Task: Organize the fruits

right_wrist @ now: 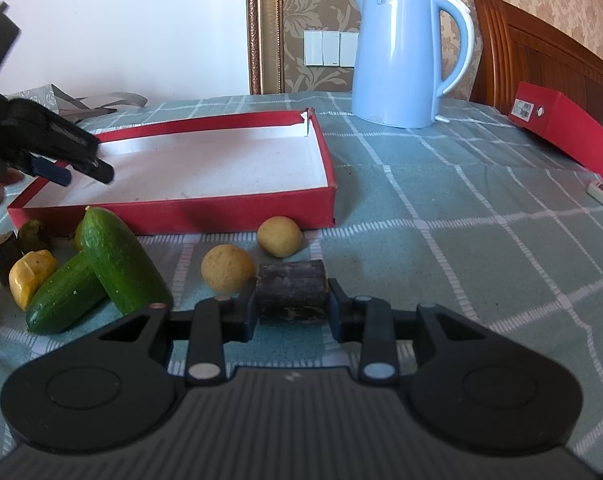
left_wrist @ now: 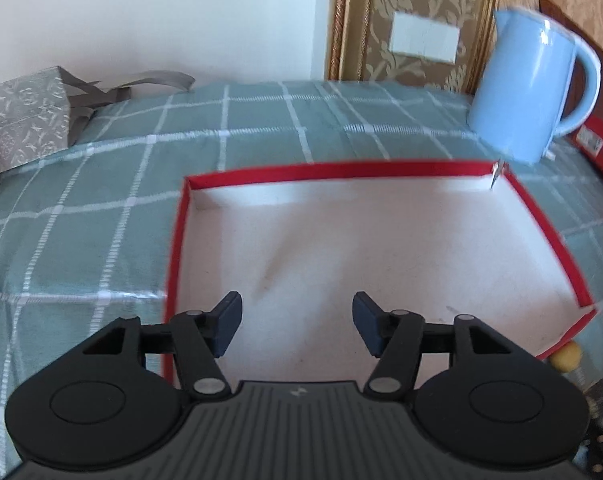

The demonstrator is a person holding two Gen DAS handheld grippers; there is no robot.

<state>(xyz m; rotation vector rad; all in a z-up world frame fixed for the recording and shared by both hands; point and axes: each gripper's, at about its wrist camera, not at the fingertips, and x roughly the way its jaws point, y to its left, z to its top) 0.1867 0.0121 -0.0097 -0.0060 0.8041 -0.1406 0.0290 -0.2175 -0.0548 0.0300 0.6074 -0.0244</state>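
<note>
Fruits lie loose on the checked cloth (right_wrist: 441, 208), near side of the red tray (right_wrist: 181, 212); none is in it yet. My right gripper (right_wrist: 292, 312) is clamped on a dark brown block (right_wrist: 291, 286), resting on the cloth. Just beyond it sit two yellow round fruits (right_wrist: 227, 268), and to the left two cucumbers (right_wrist: 117, 256) cross each other. My left gripper (left_wrist: 297, 326) hovers over the tray's white floor, jaws parted with nothing between them. A blue kettle (right_wrist: 397, 56) stands far right. I judge the block should be lifted clear of the tray's near wall before release.
</note>
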